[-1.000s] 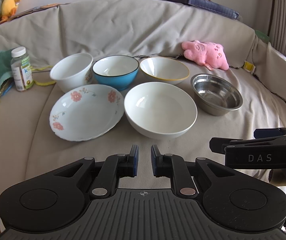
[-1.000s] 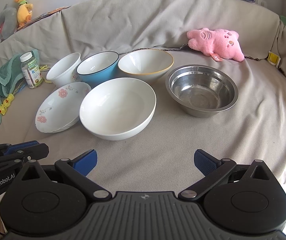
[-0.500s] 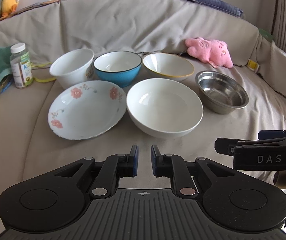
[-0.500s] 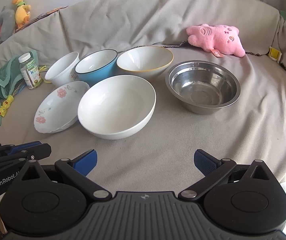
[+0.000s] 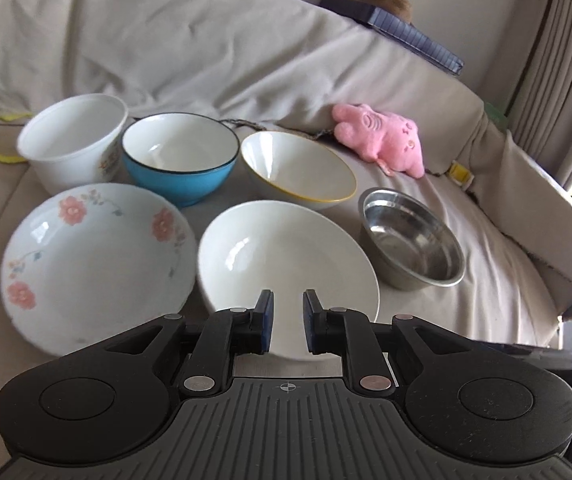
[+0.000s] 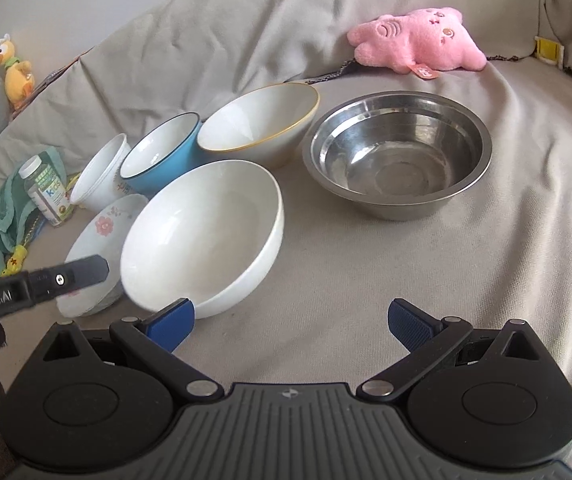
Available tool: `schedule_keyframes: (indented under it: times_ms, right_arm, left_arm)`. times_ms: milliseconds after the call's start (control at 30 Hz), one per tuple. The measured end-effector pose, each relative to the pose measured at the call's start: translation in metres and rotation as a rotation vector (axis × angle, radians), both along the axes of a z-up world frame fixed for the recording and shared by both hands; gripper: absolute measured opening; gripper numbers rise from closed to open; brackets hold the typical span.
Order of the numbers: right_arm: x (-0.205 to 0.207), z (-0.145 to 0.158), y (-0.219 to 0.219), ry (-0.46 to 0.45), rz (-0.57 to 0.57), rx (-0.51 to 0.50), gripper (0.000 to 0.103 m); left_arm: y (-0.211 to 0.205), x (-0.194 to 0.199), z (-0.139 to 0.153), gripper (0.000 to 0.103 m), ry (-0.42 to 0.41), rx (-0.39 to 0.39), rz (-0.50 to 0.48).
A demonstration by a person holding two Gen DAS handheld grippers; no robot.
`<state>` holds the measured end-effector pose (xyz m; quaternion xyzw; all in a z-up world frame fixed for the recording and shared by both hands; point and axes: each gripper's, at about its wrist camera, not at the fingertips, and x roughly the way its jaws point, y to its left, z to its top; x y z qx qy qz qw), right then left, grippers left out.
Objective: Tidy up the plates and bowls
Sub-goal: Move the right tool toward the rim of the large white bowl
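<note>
Left wrist view: the left tongs (image 5: 288,322), opening from nearly together and gripping nothing, hang over the near rim of the big white bowl (image 5: 286,252) on the sofa (image 5: 465,240). Right tongs (image 6: 290,320) gape wide, empty, the steel bowl (image 6: 395,152) beyond them.
</note>
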<state>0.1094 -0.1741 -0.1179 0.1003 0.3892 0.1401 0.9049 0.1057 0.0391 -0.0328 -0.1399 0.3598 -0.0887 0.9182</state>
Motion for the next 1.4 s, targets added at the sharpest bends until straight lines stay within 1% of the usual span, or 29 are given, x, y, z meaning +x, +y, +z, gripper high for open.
schedule_keyframes:
  times_ms: [67, 133, 200, 267, 333, 500, 600, 667, 767, 867, 933, 1000, 1067, 1167, 1233, 1333, 1400]
  right_arm:
    - [0.008, -0.007, -0.002, 0.021, -0.021, -0.003, 0.103]
    - [0.012, -0.011, -0.002, 0.042, -0.021, 0.011, 0.103]
    - [0.015, -0.011, 0.001, 0.039, -0.007, 0.019, 0.103]
    - [0.018, -0.012, 0.005, 0.036, -0.002, 0.027, 0.103]
    - [0.022, -0.018, 0.009, 0.054, -0.014, 0.054, 0.103]
    - [0.029, -0.037, 0.018, 0.114, -0.013, 0.155, 0.103]
    - [0.03, -0.041, 0.02, 0.138, -0.008, 0.193, 0.103]
    - [0.029, -0.04, 0.022, 0.126, -0.002, 0.18, 0.103]
    - [0.034, -0.036, 0.029, 0.116, 0.005, 0.13, 0.103]
    - [0.047, -0.03, 0.042, 0.101, -0.011, -0.001, 0.103]
    - [0.057, -0.029, 0.047, 0.097, -0.018, -0.061, 0.103]
    - [0.064, -0.033, 0.05, 0.128, -0.013, -0.082, 0.103]
    - [0.067, -0.041, 0.053, 0.168, -0.01, -0.096, 0.103]
    - [0.064, -0.045, 0.054, 0.149, -0.004, -0.109, 0.103]
    - [0.066, -0.046, 0.054, 0.154, -0.006, -0.104, 0.103]
    - [0.068, -0.046, 0.057, 0.163, -0.003, -0.125, 0.103]
    - [0.068, -0.047, 0.061, 0.16, -0.028, -0.137, 0.103]
  left_arm:
    - [0.007, 0.021, 0.002, 0.017, 0.0, -0.023, -0.018]
    - [0.012, 0.035, 0.008, 0.017, -0.019, -0.029, -0.054]
    - [0.017, 0.042, 0.016, 0.017, -0.054, -0.026, -0.098]
    - [0.026, 0.041, 0.016, 0.018, -0.067, -0.053, -0.099]
    - [0.034, 0.043, 0.013, 0.017, -0.046, -0.068, -0.084]
    - [0.042, 0.05, 0.012, 0.018, -0.001, 0.004, -0.052]
    - [0.046, 0.055, 0.008, 0.017, 0.038, 0.008, -0.049]
    - [0.048, 0.057, 0.003, 0.017, 0.058, 0.011, -0.047]
    - [0.044, 0.062, 0.0, 0.017, 0.06, 0.044, -0.042]
    - [0.039, 0.068, -0.001, 0.017, 0.034, 0.104, -0.03]
    - [0.036, 0.074, -0.003, 0.018, 0.018, 0.147, -0.023]
    - [0.035, 0.079, -0.006, 0.018, 0.017, 0.172, -0.015]
    - [0.036, 0.084, -0.01, 0.018, 0.027, 0.174, -0.008]
    - [0.037, 0.09, -0.014, 0.018, 0.036, 0.173, -0.011]
    - [0.037, 0.092, -0.016, 0.018, 0.039, 0.173, -0.018]
    - [0.035, 0.093, -0.017, 0.018, 0.037, 0.172, -0.028]
    - [0.033, 0.094, -0.018, 0.018, 0.032, 0.175, -0.038]
